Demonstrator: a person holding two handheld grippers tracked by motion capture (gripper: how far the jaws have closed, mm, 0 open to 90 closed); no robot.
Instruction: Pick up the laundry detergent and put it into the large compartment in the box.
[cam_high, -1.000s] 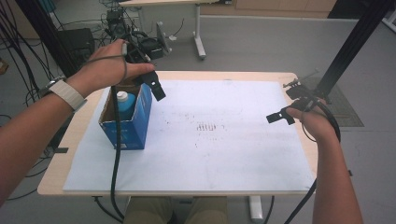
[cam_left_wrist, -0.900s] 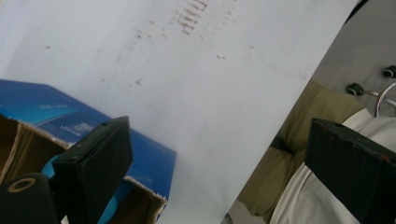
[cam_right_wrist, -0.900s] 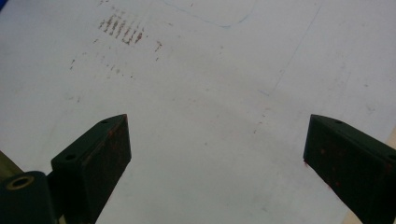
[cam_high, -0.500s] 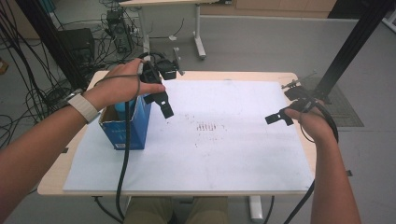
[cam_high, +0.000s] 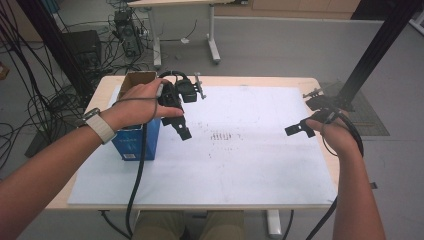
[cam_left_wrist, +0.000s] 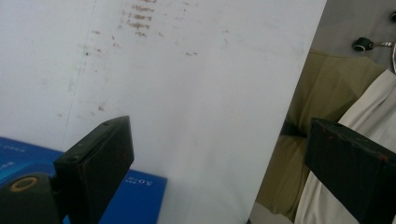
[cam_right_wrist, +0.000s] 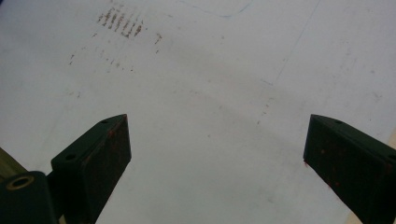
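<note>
A blue carton (cam_high: 134, 141) with open brown flaps stands at the left of the white sheet (cam_high: 250, 165). My left gripper (cam_high: 180, 127) hangs just right of the carton, above the sheet, held by a hand with a watch. In the left gripper view my left gripper (cam_left_wrist: 219, 154) is open with nothing between its jaws, and a corner of the blue carton (cam_left_wrist: 140, 186) shows low down. My right gripper (cam_high: 302, 121) hovers over the sheet's right edge. In its own view my right gripper (cam_right_wrist: 215, 154) is open and empty above the bare sheet (cam_right_wrist: 201, 93).
Faint reddish marks (cam_high: 222, 136) dot the middle of the sheet. The wooden table (cam_high: 260, 80) ends close behind the sheet. A black post (cam_high: 372, 55) rises at the right, and cables and a second table's legs (cam_high: 212, 45) stand on the floor behind.
My left gripper has moved from above the carton's opening to the right and forward, off the carton. The blue-capped bottle seen in the carton earlier is now behind the hand. The right gripper has barely moved.
</note>
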